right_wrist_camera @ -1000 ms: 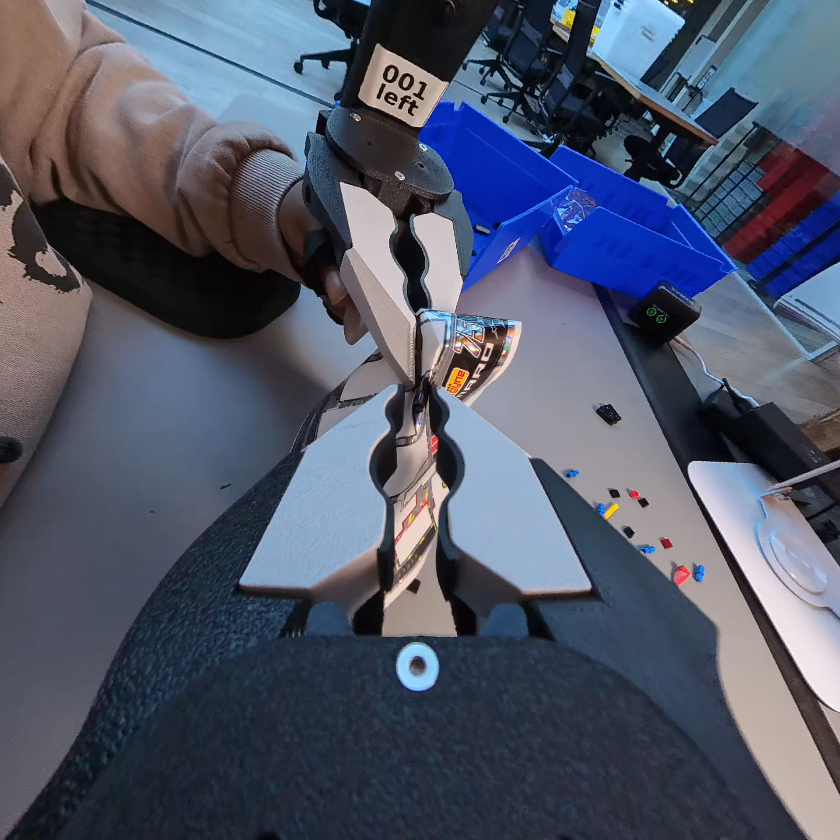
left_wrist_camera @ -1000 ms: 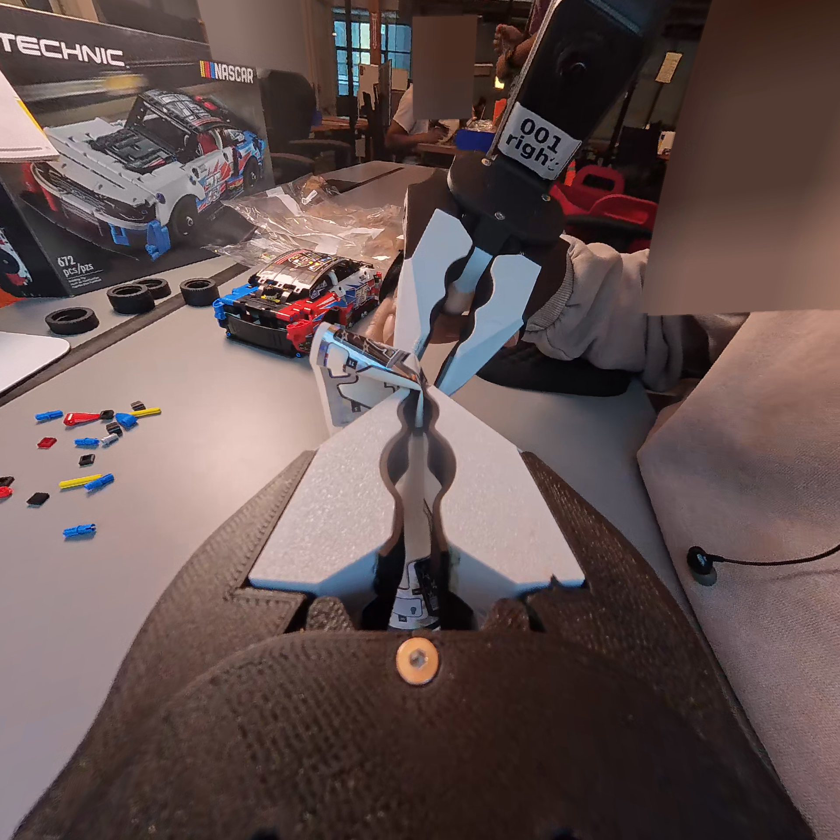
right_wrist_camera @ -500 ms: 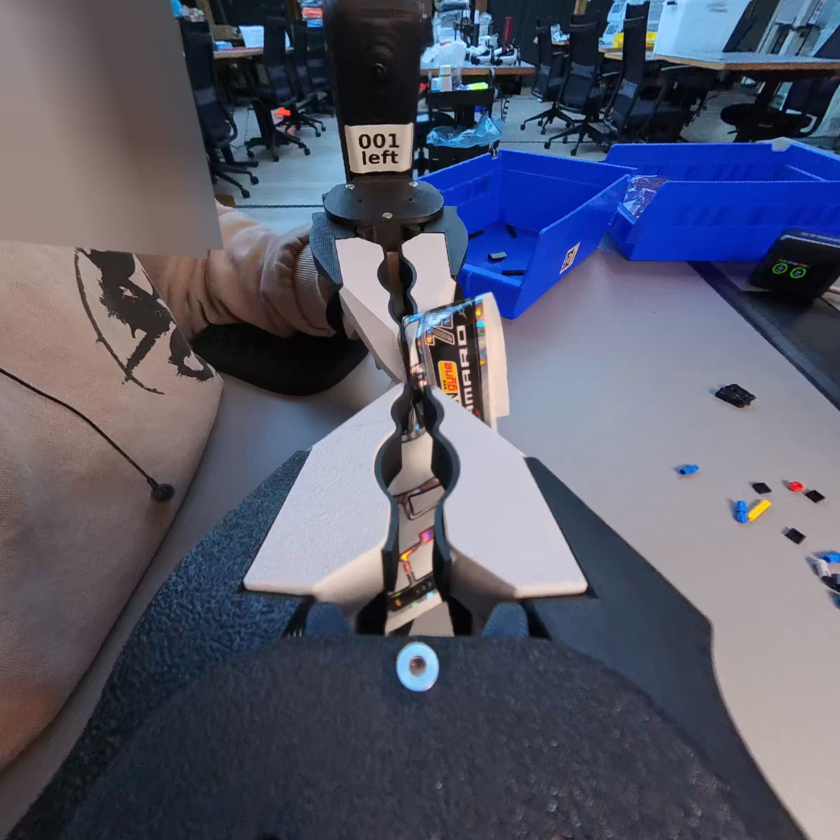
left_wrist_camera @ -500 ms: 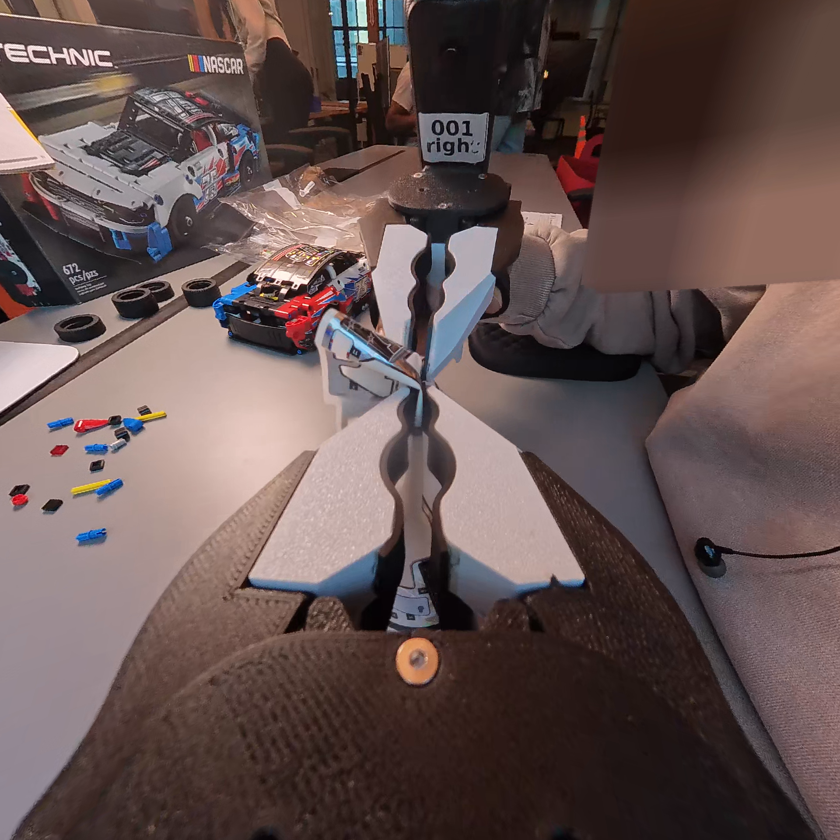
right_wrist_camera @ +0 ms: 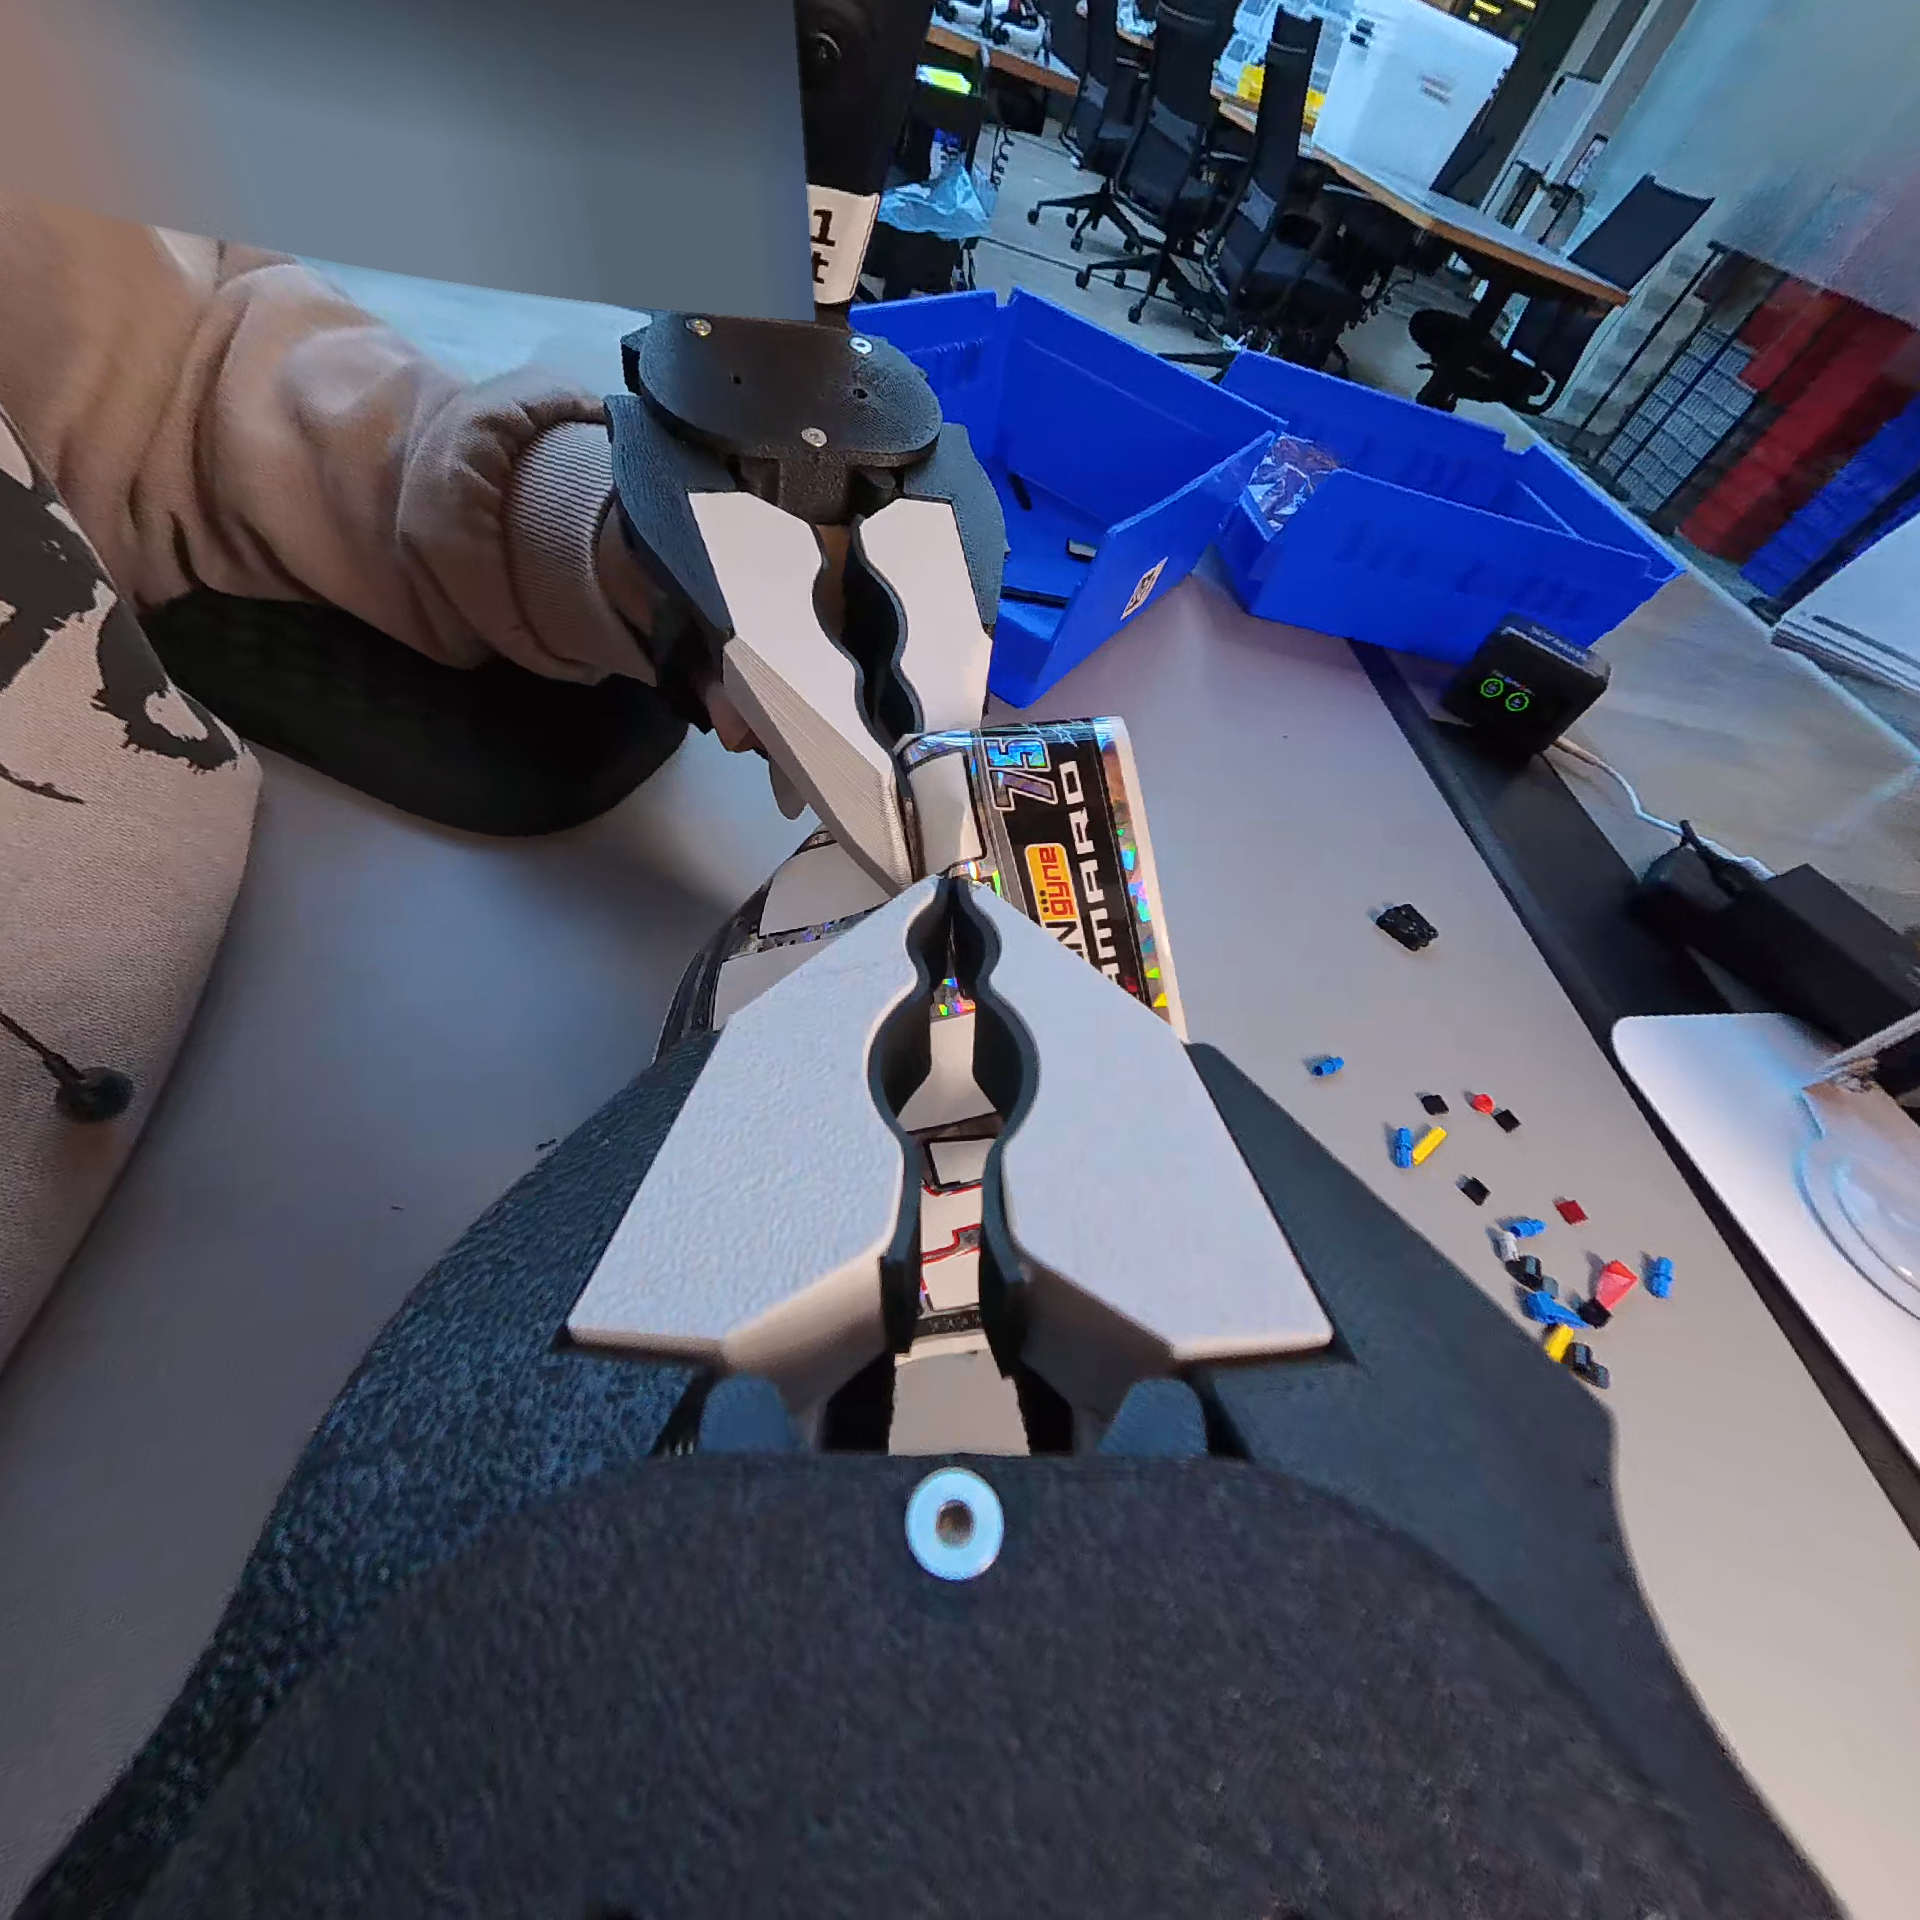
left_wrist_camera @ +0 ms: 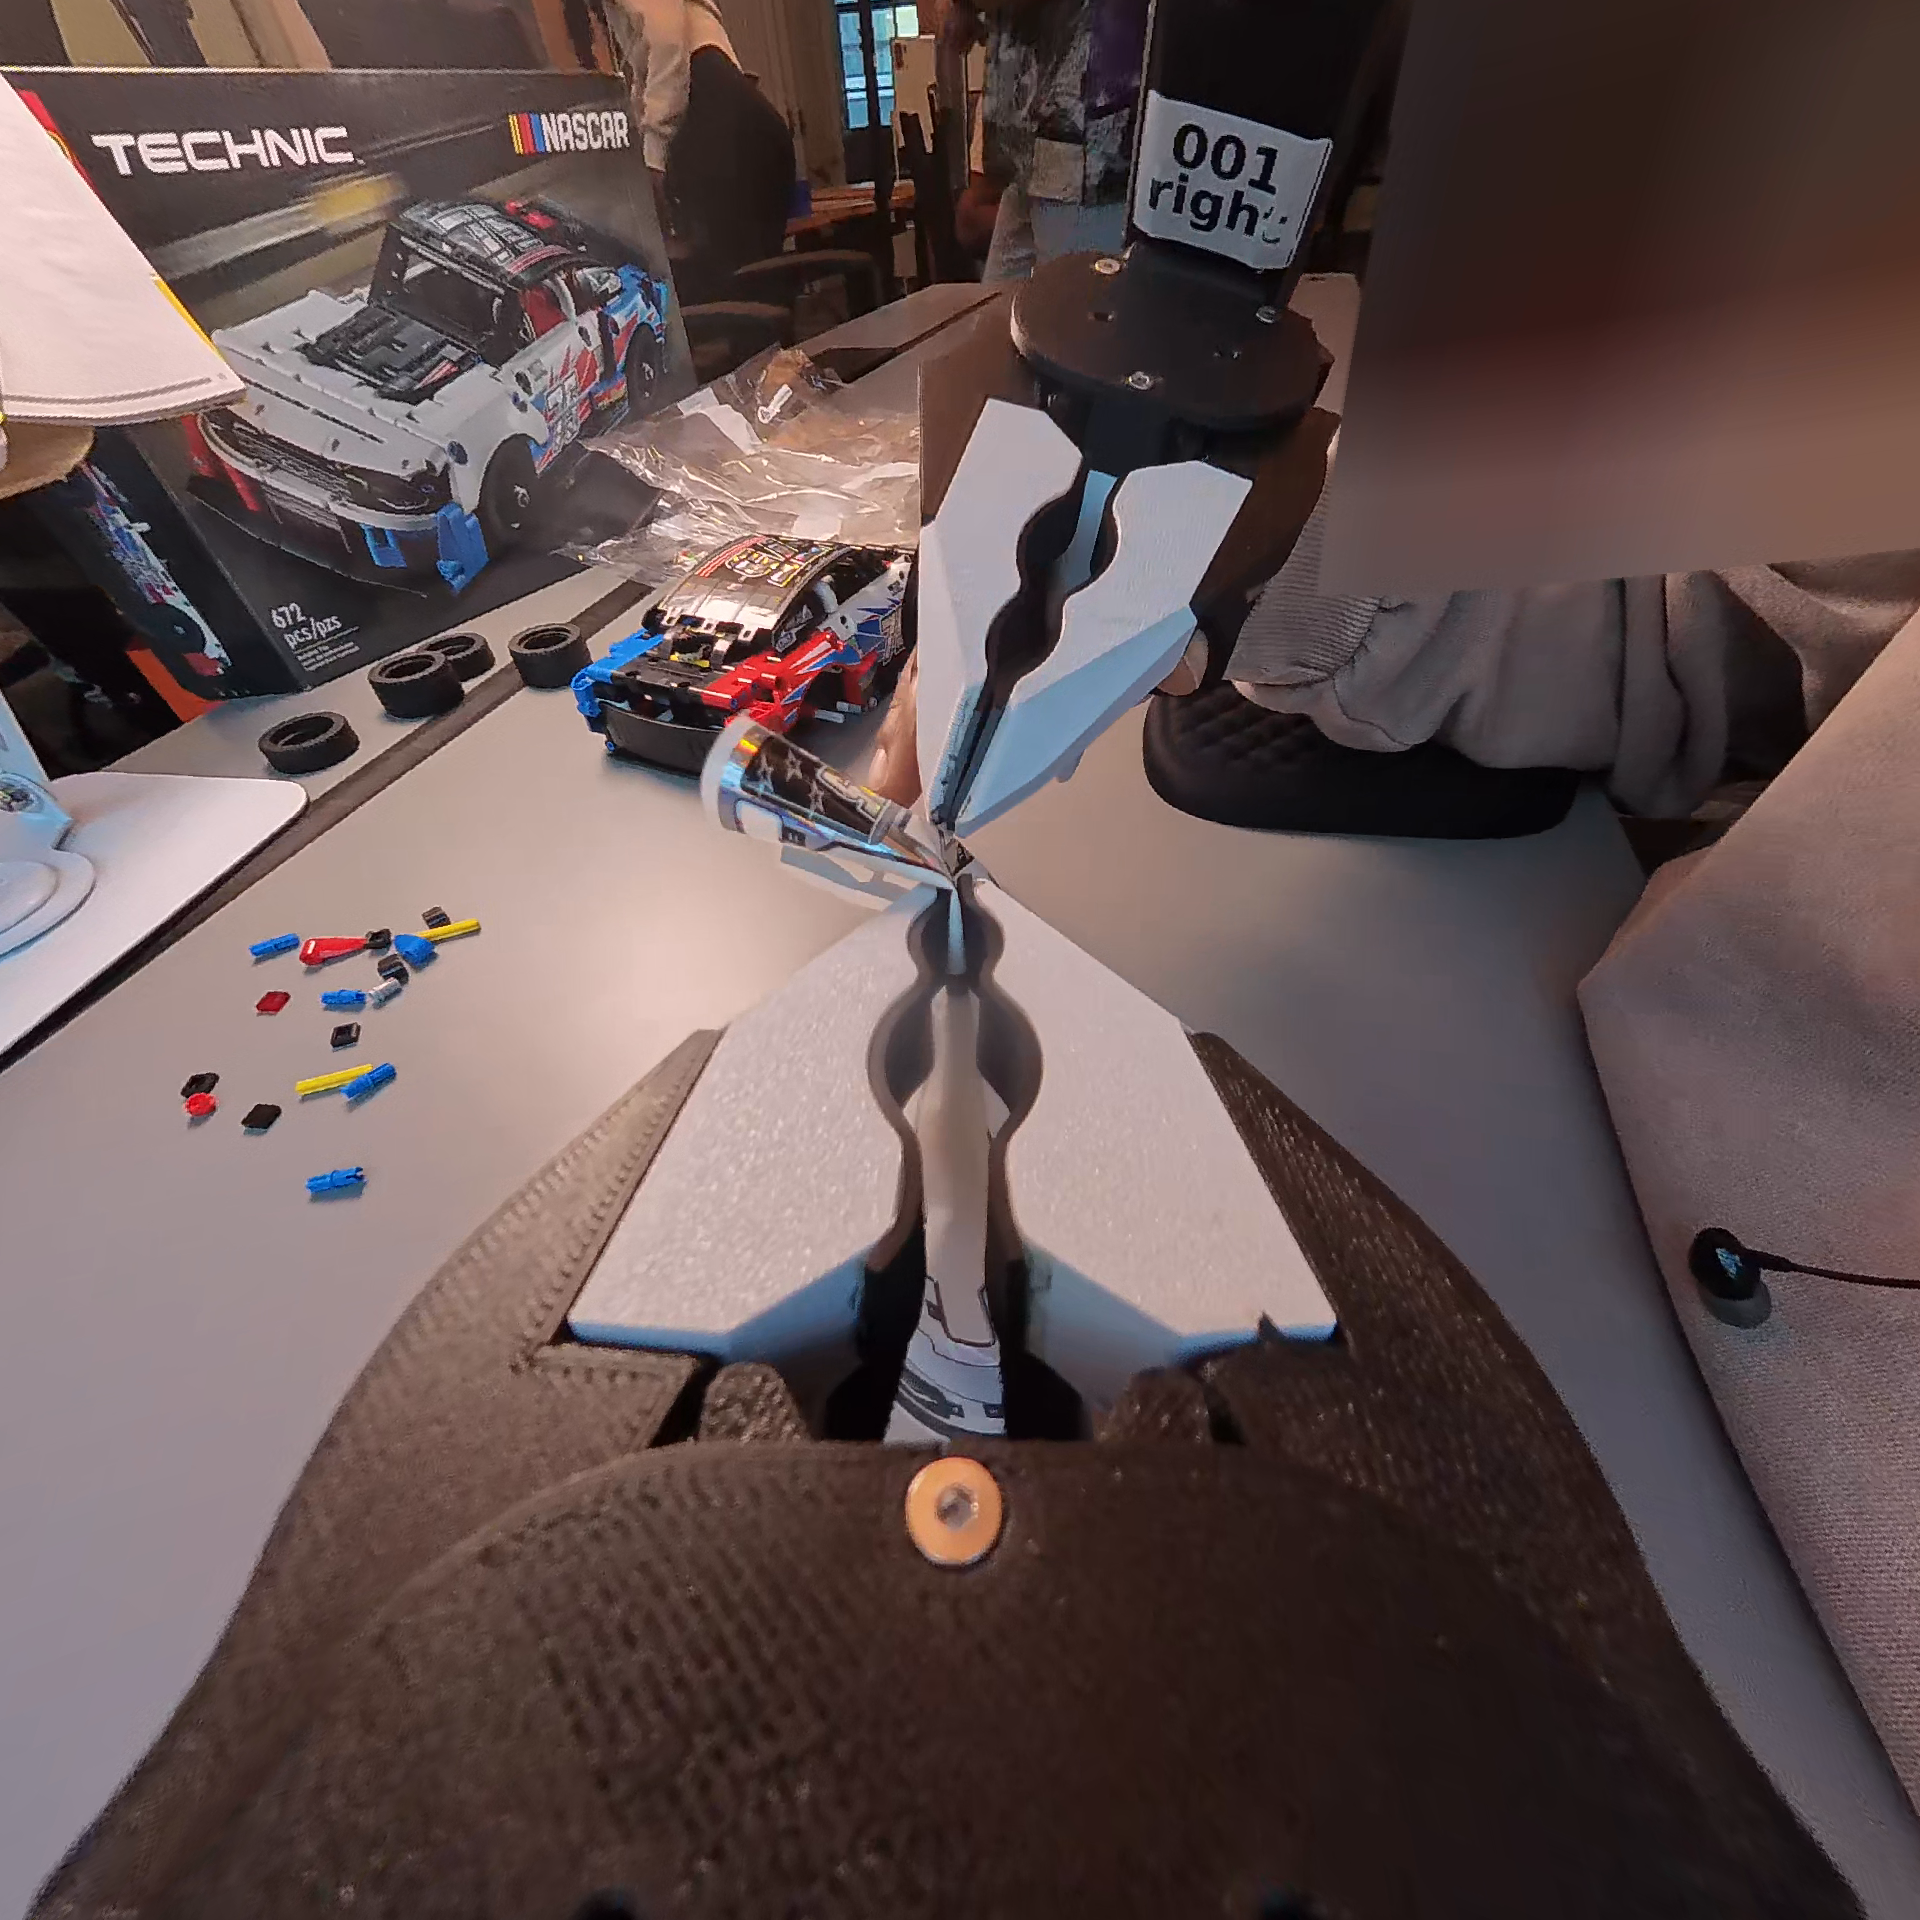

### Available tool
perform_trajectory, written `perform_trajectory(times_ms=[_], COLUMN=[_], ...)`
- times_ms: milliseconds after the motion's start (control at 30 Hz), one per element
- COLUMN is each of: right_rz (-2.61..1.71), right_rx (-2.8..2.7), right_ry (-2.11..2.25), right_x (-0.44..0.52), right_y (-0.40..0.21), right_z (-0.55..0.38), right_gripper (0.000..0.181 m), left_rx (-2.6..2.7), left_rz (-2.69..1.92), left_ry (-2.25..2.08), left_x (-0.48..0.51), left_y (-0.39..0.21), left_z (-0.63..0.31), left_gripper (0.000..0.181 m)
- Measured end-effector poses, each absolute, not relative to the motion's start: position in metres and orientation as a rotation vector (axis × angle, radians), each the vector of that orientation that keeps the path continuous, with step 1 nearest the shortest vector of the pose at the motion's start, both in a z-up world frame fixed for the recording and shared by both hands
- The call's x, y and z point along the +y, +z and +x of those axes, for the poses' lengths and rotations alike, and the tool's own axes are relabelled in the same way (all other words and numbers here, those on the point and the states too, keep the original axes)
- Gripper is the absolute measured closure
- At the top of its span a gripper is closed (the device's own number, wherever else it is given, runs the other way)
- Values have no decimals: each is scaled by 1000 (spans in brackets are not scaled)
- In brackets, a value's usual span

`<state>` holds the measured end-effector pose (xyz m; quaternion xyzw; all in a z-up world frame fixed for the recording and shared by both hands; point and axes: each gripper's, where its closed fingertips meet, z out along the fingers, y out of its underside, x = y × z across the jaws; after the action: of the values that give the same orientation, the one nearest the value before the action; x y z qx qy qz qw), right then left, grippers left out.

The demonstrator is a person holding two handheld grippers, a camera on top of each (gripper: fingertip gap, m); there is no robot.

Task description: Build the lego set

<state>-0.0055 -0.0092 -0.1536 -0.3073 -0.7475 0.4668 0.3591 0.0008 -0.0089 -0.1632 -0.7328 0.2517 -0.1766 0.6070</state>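
A glossy sticker sheet (left_wrist_camera: 810,805) is held in the air above the grey table (left_wrist_camera: 582,914), curled to the left. My left gripper (left_wrist_camera: 954,904) is shut on it, and the sheet runs back between its fingers. The right gripper (left_wrist_camera: 951,821) meets it tip to tip from above. In the right wrist view my right gripper (right_wrist_camera: 951,894) is also shut on the sticker sheet (right_wrist_camera: 1070,862), with the left gripper (right_wrist_camera: 899,862) pinching the sheet's near edge. The partly built lego car (left_wrist_camera: 758,644) stands on the table behind.
The set's box (left_wrist_camera: 364,312) stands at the back left, with loose black tyres (left_wrist_camera: 416,681) and a plastic bag (left_wrist_camera: 748,468) near it. Small loose pieces (left_wrist_camera: 343,997) lie at left. Blue bins (right_wrist_camera: 1351,520) and a black device (right_wrist_camera: 1527,681) are on the far side. A person's sleeves rest on the table. My two grippers' fingertips are within a few centimetres of each other. From either gripper's tips it is about 30 cm to the partly built lego car (left_wrist_camera: 758,644).
Both grippers stay shut on the sheet. The right gripper has tilted to the right and the sheet now curls out more to the side.
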Motion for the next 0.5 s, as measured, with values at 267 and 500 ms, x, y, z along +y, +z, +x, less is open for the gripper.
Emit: perform_trajectory(times_ms=[267, 500], right_rz=[-873, -893], right_rx=[-1835, -1698], right_ry=[1398, 1552], right_x=[0, 9], right_y=[-136, -113], right_z=[-3, 1], right_gripper=[181, 181], left_rx=[509, 355], left_rz=[-1647, -1593], left_ry=[-431, -561], left_x=[-8, -6], left_y=[-152, -140], left_z=[-9, -26], left_gripper=[181, 181])
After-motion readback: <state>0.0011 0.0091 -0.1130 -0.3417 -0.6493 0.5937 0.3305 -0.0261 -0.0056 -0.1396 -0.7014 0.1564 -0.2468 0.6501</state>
